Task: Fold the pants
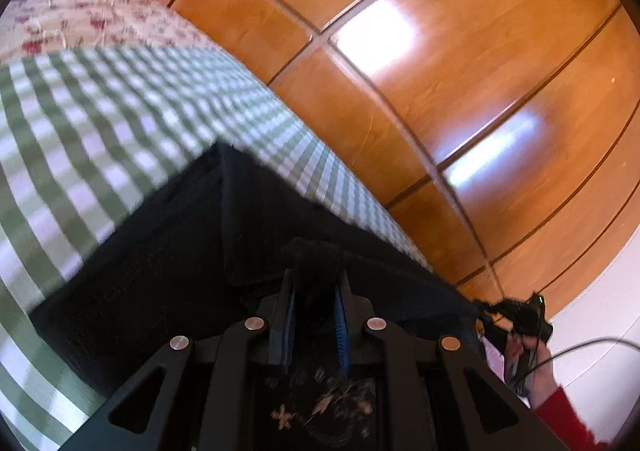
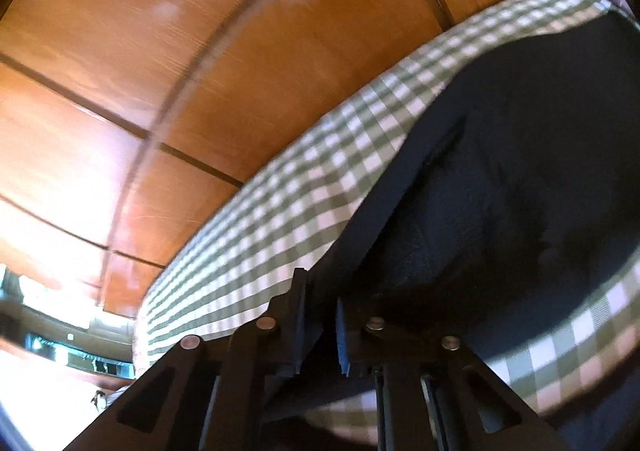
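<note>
Dark navy pants [image 1: 168, 235] lie spread on a green-and-white checked cloth [image 1: 80, 123]. My left gripper [image 1: 314, 283] is shut on a bunched edge of the pants, with fabric pinched between its blue pads. In the right wrist view the pants [image 2: 520, 171] stretch away to the right over the checked cloth [image 2: 280, 219]. My right gripper [image 2: 322, 303] is shut on another edge of the pants, lifted a little off the cloth. The right gripper also shows in the left wrist view [image 1: 516, 315], gripping the far end of the same edge.
A glossy wooden panelled wall [image 1: 420, 71] runs along the far side of the bed. A floral cloth [image 1: 80, 23] lies beyond the checked one. A hand in a red sleeve [image 1: 560, 407] holds the right gripper, and a cable trails from it.
</note>
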`<state>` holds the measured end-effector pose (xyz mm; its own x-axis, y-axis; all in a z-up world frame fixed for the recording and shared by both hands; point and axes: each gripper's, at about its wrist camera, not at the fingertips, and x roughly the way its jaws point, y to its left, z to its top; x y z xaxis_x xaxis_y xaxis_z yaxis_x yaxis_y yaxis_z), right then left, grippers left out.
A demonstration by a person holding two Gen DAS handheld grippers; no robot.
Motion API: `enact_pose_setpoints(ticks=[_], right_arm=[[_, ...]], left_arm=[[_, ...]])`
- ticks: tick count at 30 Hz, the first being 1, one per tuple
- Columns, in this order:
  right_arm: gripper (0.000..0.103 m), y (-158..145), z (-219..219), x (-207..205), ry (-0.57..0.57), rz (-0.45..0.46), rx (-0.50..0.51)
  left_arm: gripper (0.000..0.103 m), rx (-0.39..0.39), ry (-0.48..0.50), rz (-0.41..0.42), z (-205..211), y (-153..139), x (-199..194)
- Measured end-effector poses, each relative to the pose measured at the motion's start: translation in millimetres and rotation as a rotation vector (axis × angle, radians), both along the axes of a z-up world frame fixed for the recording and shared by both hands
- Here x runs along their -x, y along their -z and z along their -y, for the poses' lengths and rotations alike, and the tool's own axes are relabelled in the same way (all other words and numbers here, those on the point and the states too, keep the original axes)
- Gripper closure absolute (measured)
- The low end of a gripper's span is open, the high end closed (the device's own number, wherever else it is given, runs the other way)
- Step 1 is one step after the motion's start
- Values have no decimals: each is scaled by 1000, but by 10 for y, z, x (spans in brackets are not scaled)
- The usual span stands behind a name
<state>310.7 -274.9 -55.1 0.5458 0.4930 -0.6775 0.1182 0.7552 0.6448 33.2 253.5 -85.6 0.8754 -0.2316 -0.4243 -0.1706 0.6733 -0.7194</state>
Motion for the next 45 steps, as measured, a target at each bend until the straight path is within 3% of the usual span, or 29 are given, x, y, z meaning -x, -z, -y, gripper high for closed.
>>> enact_pose_setpoints(ticks=[8,15,20,23,30,33,39,41,45], right_arm=[[91,-471,161,671,-48,147,-84],[91,-548,125,1327,-86,245,-63],[91,-404,83,1842,-59,287,-46],[91,-243,9,2091,-48,296,2],[91,321,6,2298,-58,191,42],[91,474,21,2303,-41,167,32],[91,453,13,2342,-43,180,56],[91,461,23,2339,-45,176,53],[91,468,4,2316,-43,174,47]], left_arm=[[87,-87,-23,156,-216,-456,139],[87,-82,-45,145,-377,-351,185],[87,-30,-69,106,-475,-128,222],[87,-40,-73,90,-488,-51,255],[85,-29,-84,70,-503,59,288],[76,27,-112,49,-498,133,321],[56,164,-137,7,-568,127,429],[37,212,-137,0,-570,120,507],[34,367,-111,-10,-568,193,582]])
